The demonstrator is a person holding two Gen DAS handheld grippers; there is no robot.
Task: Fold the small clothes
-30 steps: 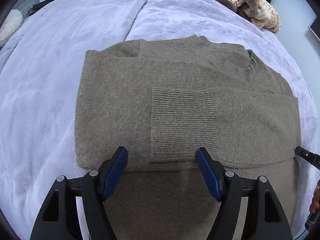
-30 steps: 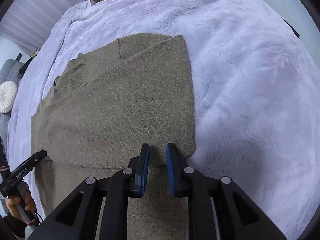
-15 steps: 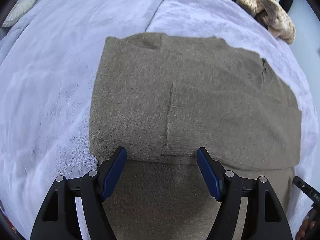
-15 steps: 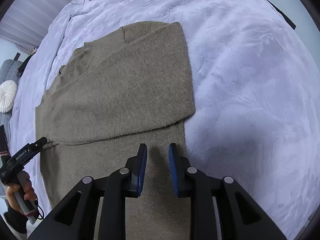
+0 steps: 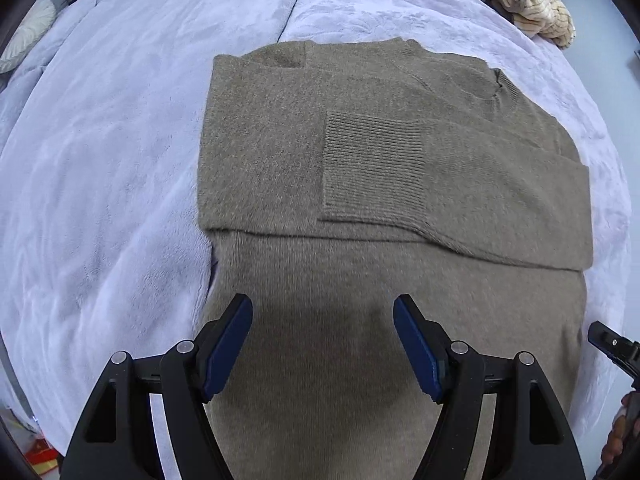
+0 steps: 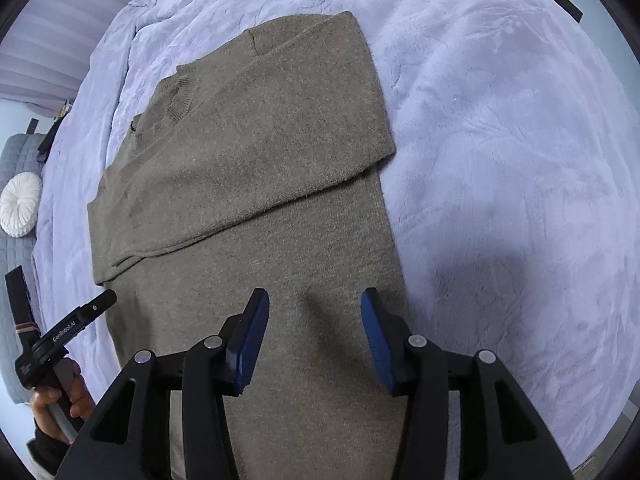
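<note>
An olive-brown knit sweater [image 5: 360, 160] lies flat on the lilac blanket, both sleeves folded across its chest, a ribbed cuff [image 5: 376, 164] on top. My left gripper [image 5: 322, 344] hovers open above the sweater's lower body near its left edge, nothing between the blue pads. In the right wrist view the same sweater [image 6: 260, 152] stretches away, collar at the far left. My right gripper [image 6: 314, 338] hangs over the lower body near the right edge; its jaws are opening and nothing is between them.
The lilac plush blanket [image 5: 100, 180] covers the bed all round the sweater. A heap of cream and brown clothes [image 5: 520, 4] lies at the far right corner. A round white cushion [image 6: 20, 204] sits off the bed's left side. A hand holds the other gripper's handle [image 6: 60, 344].
Both grippers have pulled back from the folded sleeves toward the sweater's hem. The right gripper's jaws, nearly shut a second ago, have spread apart. The sweater lies still.
</note>
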